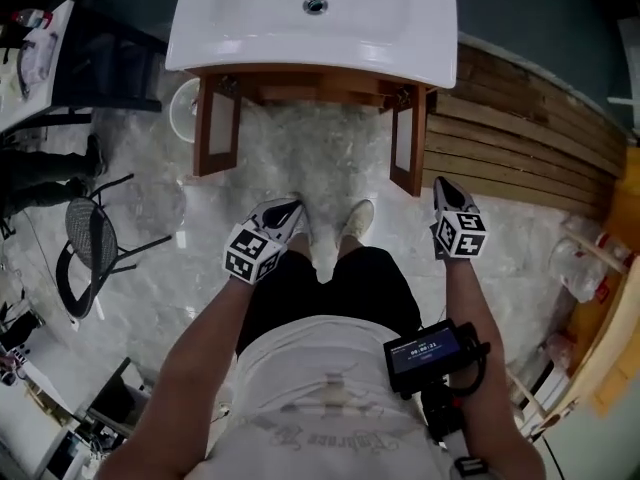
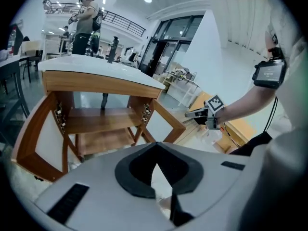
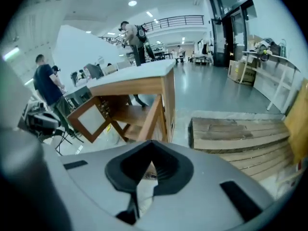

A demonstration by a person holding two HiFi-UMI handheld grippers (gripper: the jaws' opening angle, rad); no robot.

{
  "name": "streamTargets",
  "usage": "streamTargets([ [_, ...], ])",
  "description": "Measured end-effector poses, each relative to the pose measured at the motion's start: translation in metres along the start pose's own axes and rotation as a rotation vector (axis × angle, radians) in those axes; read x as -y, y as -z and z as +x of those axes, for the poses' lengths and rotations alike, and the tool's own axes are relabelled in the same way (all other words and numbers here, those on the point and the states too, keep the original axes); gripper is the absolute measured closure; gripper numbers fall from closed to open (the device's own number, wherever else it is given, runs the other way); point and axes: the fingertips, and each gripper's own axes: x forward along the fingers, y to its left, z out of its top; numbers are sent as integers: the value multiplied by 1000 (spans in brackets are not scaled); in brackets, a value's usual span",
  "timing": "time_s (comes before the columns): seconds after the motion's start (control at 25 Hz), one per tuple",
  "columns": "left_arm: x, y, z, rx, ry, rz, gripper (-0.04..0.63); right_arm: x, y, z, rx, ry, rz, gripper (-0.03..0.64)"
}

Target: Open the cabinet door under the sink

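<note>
A white sink (image 1: 250, 18) sits on a wooden cabinet (image 2: 98, 83). Both of its framed doors stand swung outward: the left door (image 1: 216, 128) and the right door (image 1: 409, 140). Bare wooden shelves (image 2: 96, 120) show inside. My left gripper (image 1: 288, 209) is shut and empty, held above the floor in front of the cabinet, apart from the left door. To the right of the right door's free edge, my right gripper (image 1: 446, 184) is also shut, with nothing in it and touching nothing. In the right gripper view the right door (image 3: 155, 115) is edge-on just ahead.
A wooden pallet (image 1: 520, 133) lies on the floor right of the cabinet. At the left stand a black mesh chair (image 1: 88, 238) and a white bucket (image 1: 184, 108) beside the cabinet. My feet (image 1: 355, 220) are in front of the opening. People (image 2: 85, 18) stand far behind.
</note>
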Motion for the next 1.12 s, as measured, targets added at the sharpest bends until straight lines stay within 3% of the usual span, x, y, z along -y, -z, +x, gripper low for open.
streamTargets([
  [0.24,-18,-42,-26,81,-23,-6,586,-61,-78,-16,174,-119,33,603],
  [0.64,-25,-85,-92,192,-17,25,586,-206,-152,-62,338,-368,-70,604],
  [0.84,-38,-99,-111,238,-29,51,586,-239,-165,-70,365,-401,-106,604],
  [1.12,-40,-107,-117,255,-9,73,586,-247,-160,-74,352,-375,-110,604],
])
